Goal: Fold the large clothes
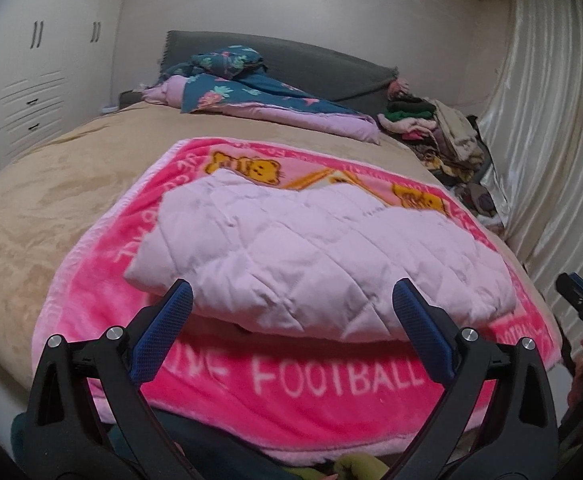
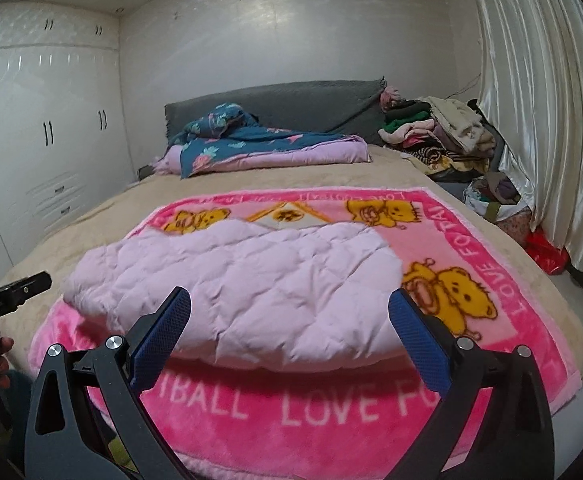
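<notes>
Both grippers, left (image 1: 291,300) and right (image 2: 289,306), spread wide, holding nothing. Lilac quilted garment (image 1: 311,248) folded flat on pink blanket (image 1: 331,380); probably just tidying or stacking left.

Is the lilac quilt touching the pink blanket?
Touching. Both wrist views show the folded lilac quilt lying flat on the pink blanket, which shows around its edges.

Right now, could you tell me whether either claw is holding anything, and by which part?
Nothing is held. The left claw and right claw both stand open, clear of the folded lilac quilt.
</notes>
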Demonstrator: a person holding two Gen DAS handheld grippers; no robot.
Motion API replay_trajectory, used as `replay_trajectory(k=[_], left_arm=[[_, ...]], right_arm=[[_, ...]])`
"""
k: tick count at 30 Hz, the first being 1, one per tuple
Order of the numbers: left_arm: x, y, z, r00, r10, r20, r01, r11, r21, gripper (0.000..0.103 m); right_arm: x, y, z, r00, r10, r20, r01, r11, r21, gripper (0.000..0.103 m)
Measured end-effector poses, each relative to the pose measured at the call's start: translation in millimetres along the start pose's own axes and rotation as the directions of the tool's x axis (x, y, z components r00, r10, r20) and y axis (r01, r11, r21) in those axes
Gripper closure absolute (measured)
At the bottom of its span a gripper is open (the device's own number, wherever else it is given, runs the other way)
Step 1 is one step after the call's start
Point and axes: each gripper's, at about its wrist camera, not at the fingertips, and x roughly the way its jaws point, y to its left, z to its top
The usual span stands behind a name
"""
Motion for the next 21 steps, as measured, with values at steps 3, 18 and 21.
replay_trajectory(k=[3,18,21], left_arm=[[2,-6,-10,1.0,-0.007,-0.014,0.007,1.0,0.01,0.009],[10,-19,-32,0.998,-0.008,-0.062,0.012,0.998,0.055,0.009],[9,-20,-31,0.998,-0.004,-0.062,0.008,0.998,0.057,0.009]], right_arm=[[7,16,-13,0.999,0.014,-0.049,-0.016,0.999,-0.041,0.004],[20,58,-38,0.99,0.09,-0.107,-0.099,0.991,-0.088,0.004],[18,57,-37,0.991,0.089,-0.1,-0.098,0.992,-0.085,0.004]])
